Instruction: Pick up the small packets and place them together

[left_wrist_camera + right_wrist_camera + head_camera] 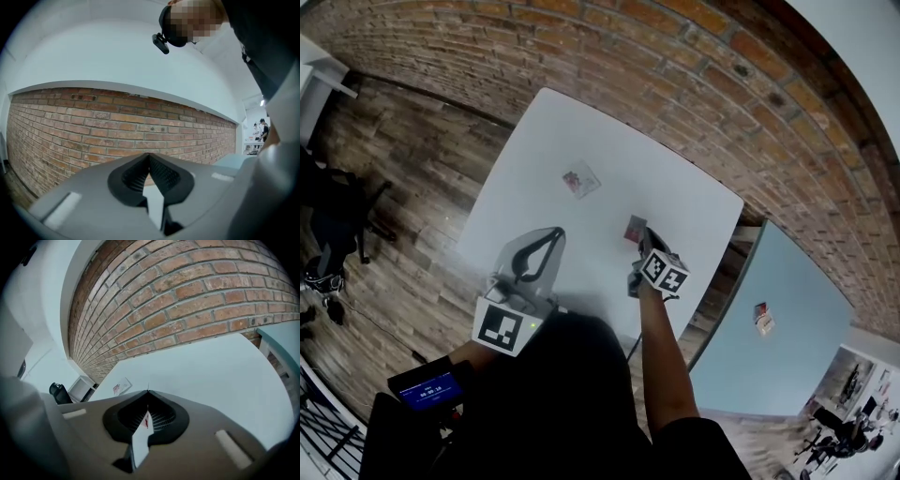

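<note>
Three packets (580, 179), one in right tongs (148, 394)

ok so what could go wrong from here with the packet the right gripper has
1. The right gripper is shut on a thin held packet. Being so flat, it might slip or twist out on the way to the loose packet on the white table.
2. A third packet lies on the separate light blue table and could be overlooked.
</note>
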Tool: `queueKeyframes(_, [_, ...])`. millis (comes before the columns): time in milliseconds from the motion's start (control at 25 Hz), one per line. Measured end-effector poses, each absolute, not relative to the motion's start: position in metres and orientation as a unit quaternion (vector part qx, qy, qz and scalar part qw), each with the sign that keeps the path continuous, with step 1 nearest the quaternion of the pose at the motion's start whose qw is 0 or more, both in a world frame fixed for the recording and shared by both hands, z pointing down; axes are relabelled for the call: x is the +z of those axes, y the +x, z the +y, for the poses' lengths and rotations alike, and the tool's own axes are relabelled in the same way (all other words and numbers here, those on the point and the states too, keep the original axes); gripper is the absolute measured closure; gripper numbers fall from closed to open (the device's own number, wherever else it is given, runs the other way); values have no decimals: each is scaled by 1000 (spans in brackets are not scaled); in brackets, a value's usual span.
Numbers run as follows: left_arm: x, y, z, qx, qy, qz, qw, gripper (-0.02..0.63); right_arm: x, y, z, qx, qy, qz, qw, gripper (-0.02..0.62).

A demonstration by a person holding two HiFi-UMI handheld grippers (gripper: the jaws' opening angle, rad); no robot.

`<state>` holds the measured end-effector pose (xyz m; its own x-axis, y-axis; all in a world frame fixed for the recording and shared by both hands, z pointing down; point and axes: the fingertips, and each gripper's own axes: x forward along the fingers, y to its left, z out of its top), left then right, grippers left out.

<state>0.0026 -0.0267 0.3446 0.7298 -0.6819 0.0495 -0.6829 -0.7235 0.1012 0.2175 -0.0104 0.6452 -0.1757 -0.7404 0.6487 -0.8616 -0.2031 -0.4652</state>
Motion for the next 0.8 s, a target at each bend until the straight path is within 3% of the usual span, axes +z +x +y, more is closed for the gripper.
queueKeyframes(520, [358,-63,-51,11,932,-356,73,606,673,207,-14,465,675,-570,63,591])
queueKeyframes(800, [364,-66,-54,14,933,-352,80,606,697,208,-6,477,669,-562,97,591])
